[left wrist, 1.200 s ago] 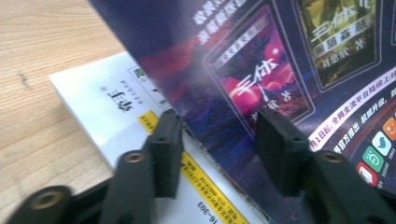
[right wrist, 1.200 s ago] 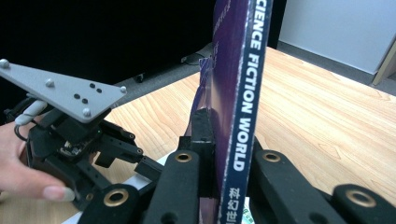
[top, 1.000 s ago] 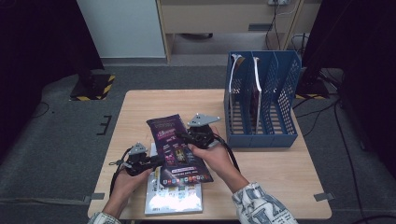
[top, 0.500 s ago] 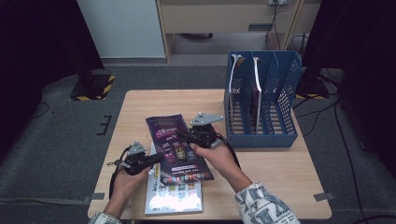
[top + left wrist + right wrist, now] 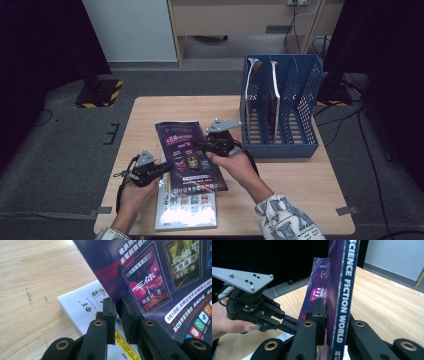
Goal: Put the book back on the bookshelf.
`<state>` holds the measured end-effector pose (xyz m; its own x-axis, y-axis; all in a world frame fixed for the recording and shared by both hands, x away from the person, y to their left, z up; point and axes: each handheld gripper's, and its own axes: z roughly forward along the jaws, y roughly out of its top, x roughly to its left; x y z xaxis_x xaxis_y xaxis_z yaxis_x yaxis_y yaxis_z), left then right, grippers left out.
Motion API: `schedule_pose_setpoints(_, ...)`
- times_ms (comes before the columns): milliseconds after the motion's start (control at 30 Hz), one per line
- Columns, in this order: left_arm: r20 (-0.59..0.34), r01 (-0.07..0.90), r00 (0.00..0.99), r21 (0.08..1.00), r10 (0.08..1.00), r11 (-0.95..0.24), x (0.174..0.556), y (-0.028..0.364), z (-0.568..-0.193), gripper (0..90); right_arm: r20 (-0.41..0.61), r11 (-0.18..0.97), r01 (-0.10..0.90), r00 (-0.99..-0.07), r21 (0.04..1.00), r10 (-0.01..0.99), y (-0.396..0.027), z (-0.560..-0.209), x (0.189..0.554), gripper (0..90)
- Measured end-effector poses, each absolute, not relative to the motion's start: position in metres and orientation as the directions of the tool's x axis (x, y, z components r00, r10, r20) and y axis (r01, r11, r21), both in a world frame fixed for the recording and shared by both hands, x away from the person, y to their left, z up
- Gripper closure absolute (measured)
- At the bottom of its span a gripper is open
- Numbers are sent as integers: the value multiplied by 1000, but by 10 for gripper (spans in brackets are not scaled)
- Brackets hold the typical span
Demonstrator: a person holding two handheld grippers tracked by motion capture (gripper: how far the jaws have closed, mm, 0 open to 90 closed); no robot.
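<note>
Two grippers clamped on one purple magazine point(image 5: 190, 156), left gripper point(image 5: 161, 168) at its left edge, right gripper point(image 5: 201, 145) at its spine

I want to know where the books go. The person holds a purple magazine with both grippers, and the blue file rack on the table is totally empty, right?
Not quite. The slotted blue plastic file rack isn't empty: the high view shows magazines already standing in its left slots. The rest is right: both grippers hold the glossy purple magazine.
</note>
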<state>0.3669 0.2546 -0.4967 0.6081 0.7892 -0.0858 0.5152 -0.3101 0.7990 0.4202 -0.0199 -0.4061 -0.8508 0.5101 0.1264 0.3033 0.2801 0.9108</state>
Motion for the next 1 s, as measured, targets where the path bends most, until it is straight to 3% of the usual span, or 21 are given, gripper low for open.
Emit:
schedule_pose_setpoints(400, -90, 494, 601, 823, 794, -281, 368, 262, -488, 821, 114, 267, 286, -849, 920, 516, -21, -401, 422, 834)
schedule_pose_setpoints(1000, 3, 431, 566, 852, 825, -298, 382, 274, -458, 826, 88, 254, 254, -847, 933, 524, -19, -391, 430, 832)
